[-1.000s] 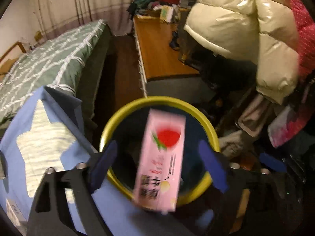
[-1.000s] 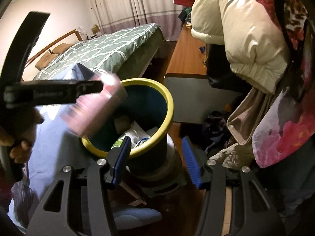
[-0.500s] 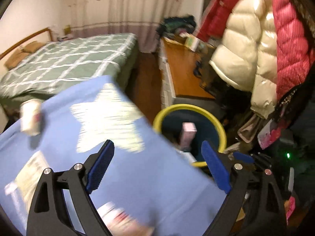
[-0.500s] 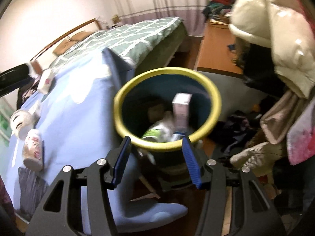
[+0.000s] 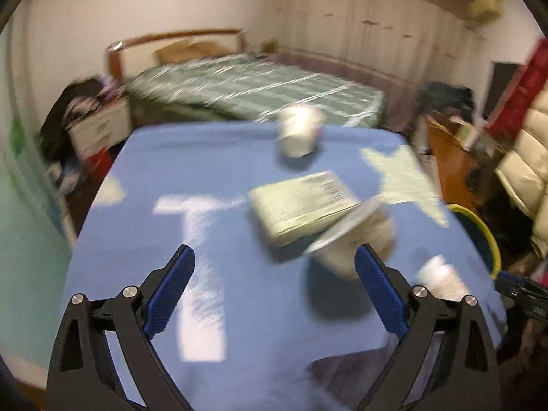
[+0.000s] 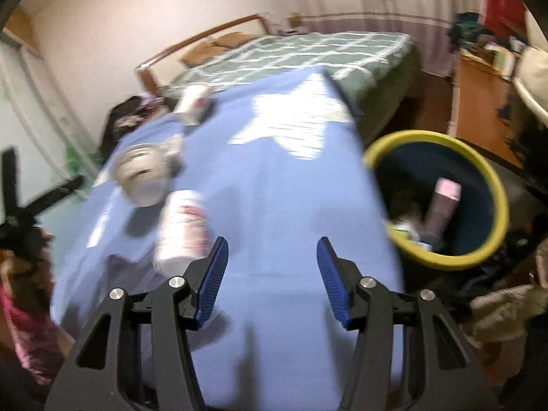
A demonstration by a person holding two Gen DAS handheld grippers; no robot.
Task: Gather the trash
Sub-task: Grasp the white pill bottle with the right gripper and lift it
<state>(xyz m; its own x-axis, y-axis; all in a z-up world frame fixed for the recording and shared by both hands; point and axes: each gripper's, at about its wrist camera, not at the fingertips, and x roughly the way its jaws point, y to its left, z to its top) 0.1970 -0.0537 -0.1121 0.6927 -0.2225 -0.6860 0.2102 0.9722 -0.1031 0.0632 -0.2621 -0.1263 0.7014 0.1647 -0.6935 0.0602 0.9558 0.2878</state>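
Observation:
A blue bin with a yellow rim [image 6: 493, 185] stands right of the blue-clothed table [image 6: 267, 198]; its rim also shows in the left wrist view [image 5: 486, 236]. A pink carton [image 6: 441, 205] stands inside it among other trash. On the table lie a flat pale box [image 5: 301, 205], a tipped white cup [image 5: 356, 236], a small white container [image 5: 441, 281] and a far white cup [image 5: 299, 130]. The right wrist view shows the tipped cup [image 6: 144, 174], a white bottle [image 6: 183, 229] and the far cup [image 6: 193, 102]. My left gripper [image 5: 272, 291] and right gripper [image 6: 270, 277] are open and empty above the table.
A green quilted bed [image 5: 253, 85] lies behind the table. A wooden desk [image 6: 479, 102] and hanging jackets [image 5: 524, 157] are at the right. Clutter lies on the floor at the left [image 5: 82, 126]. Both views are motion-blurred.
The pink carton has dropped from the left gripper into the bin. Both grippers have swung left, away from the bin and over the table.

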